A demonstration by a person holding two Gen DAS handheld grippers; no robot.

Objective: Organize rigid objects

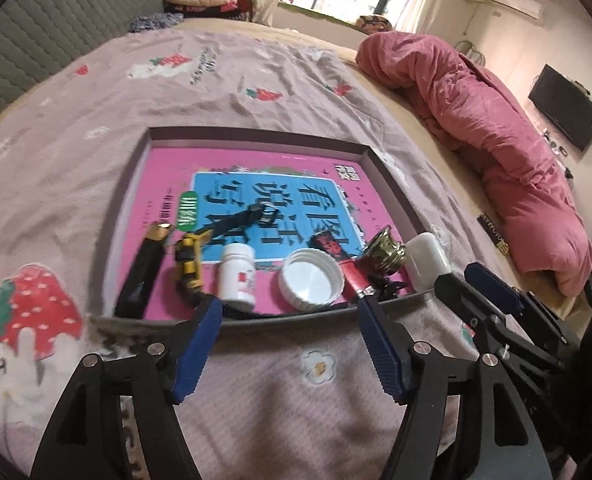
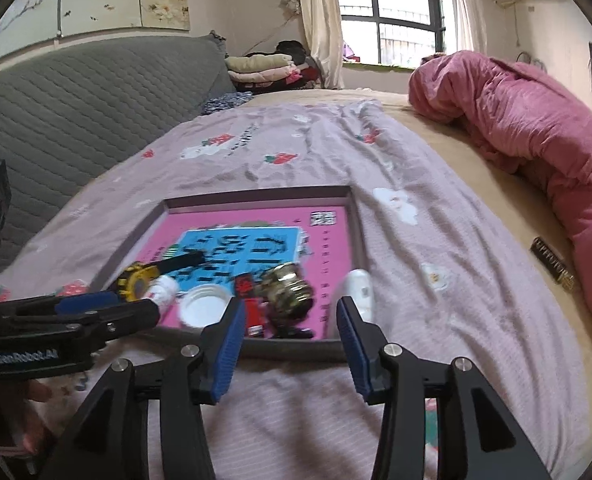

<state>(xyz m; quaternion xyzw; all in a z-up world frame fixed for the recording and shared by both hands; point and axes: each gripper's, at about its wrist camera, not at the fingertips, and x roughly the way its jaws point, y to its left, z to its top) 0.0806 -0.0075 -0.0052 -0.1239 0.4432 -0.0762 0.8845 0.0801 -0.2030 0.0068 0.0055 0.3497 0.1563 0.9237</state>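
Both grippers empty. Our left gripper (image 1: 288, 312) has its blue ribbed pads spread wide with nothing between them; our right gripper (image 2: 290, 318) stands roughly half spread, also with nothing in it. Both hover over the pink strawberry-print bedsheet (image 1: 256, 80), just short of the near rim of the shallow grey-walled tray (image 1: 256, 133).

The tray is lined with a pink-and-blue printed book cover. Along its near edge, left to right in the left wrist view:
- black flat bar with a gold tip (image 1: 142, 276), leaning over the left corner
- yellow toy truck (image 1: 190, 264)
- small white plastic pill bottle (image 1: 238, 276), upright
- white screw lid (image 1: 311, 278), open side up
- red-and-black tube (image 1: 341, 260), lying down
- gold metal trophy-like piece (image 1: 383, 256)
- white rounded case (image 1: 427, 266) at the right corner, sitting on or over the rim; we can't tell which

A black strap with a buckle (image 1: 248, 218) lies further in.

Our read: everything looks already in the tray, so this is a release-and-back-off step or a setup for the next pick. We can't tell which.

How to do it well:
- keep jaws clear of the near wall when backing out, since the bottle and lid sit right behind it
- if we regrasp, pick the bottle by its body and approach from above
- the white case is the likeliest to slip off; seat it first
- the soft bed will let the tray tip, so don't press down on the rim
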